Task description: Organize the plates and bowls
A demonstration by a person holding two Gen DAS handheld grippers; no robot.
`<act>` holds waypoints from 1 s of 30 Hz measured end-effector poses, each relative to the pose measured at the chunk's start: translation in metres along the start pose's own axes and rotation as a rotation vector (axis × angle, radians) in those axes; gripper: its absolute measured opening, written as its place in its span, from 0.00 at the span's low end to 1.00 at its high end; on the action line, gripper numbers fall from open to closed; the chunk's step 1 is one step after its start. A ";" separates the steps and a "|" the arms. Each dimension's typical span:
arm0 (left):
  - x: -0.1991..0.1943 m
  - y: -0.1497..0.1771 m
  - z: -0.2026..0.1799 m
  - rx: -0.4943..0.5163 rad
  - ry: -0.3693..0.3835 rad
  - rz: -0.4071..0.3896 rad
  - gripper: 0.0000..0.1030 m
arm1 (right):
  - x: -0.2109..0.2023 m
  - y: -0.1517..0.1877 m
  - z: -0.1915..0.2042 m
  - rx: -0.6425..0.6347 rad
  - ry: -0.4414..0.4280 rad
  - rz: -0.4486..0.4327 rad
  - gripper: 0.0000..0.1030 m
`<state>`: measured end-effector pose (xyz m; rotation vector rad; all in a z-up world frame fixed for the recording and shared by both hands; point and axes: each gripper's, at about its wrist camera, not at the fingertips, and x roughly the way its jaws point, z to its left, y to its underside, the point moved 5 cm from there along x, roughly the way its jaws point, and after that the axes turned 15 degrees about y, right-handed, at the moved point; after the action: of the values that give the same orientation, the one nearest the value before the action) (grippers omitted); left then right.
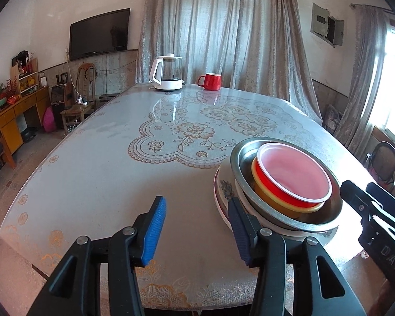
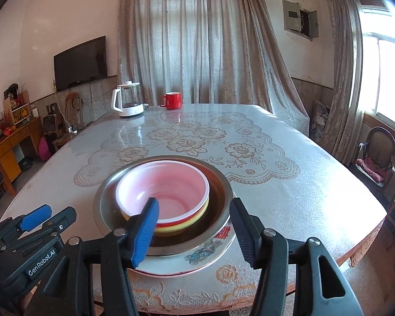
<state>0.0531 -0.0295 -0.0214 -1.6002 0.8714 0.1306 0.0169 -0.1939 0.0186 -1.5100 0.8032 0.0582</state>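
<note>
1. Dishes sit nested in one stack on the surface, directly ahead of the right gripper and just to the right of the left gripper.
2. Stack order from the bottom: a patterned plate, a metal bowl, a yellow bowl, and a red bowl with a pale pink inside on top.
3. Left gripper — its jaws stand wide apart and hold nothing; the blue-padded left finger hangs over bare surface, while the right finger is close against the near-left edge of the patterned plate. Whether it touches cannot be told.
4. Right gripper — jaws also wide and empty. In its own view the left finger overlaps the near rim of the red bowl and the right finger lies over the right edge of the metal bowl; contact cannot be told.
5. Seen from the left wrist, the right gripper sits just beyond the right side of the stack, near the metal bowl; the red bowl rests inside the yellow bowl.
6. Far ahead of both grippers, at the far edge of the surface, stand a glass kettle with a white handle and, to its right, a red mug — well apart from the stack.
</note>
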 end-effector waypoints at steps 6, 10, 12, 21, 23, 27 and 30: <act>-0.003 0.002 -0.006 0.021 -0.012 -0.015 0.62 | -0.005 0.004 0.000 -0.006 0.006 0.005 0.57; -0.005 0.001 -0.006 0.024 -0.020 -0.026 0.68 | -0.007 0.007 0.000 -0.008 -0.001 0.010 0.57; -0.007 0.000 -0.005 0.022 -0.022 -0.035 0.71 | -0.007 0.008 0.000 -0.009 -0.002 0.008 0.57; -0.007 0.001 -0.004 0.026 -0.022 -0.032 0.71 | -0.009 0.010 0.001 -0.012 -0.012 0.017 0.57; -0.007 0.001 -0.004 0.026 -0.022 -0.032 0.71 | -0.010 0.010 0.002 -0.019 -0.013 0.015 0.57; -0.008 0.002 -0.004 0.026 -0.022 -0.029 0.71 | -0.010 0.009 0.002 -0.020 -0.020 0.015 0.57; -0.008 0.001 -0.005 0.027 -0.024 -0.029 0.71 | -0.010 0.009 0.002 -0.016 -0.021 0.015 0.57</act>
<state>0.0451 -0.0301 -0.0172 -1.5825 0.8277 0.1163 0.0061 -0.1871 0.0157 -1.5166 0.7985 0.0920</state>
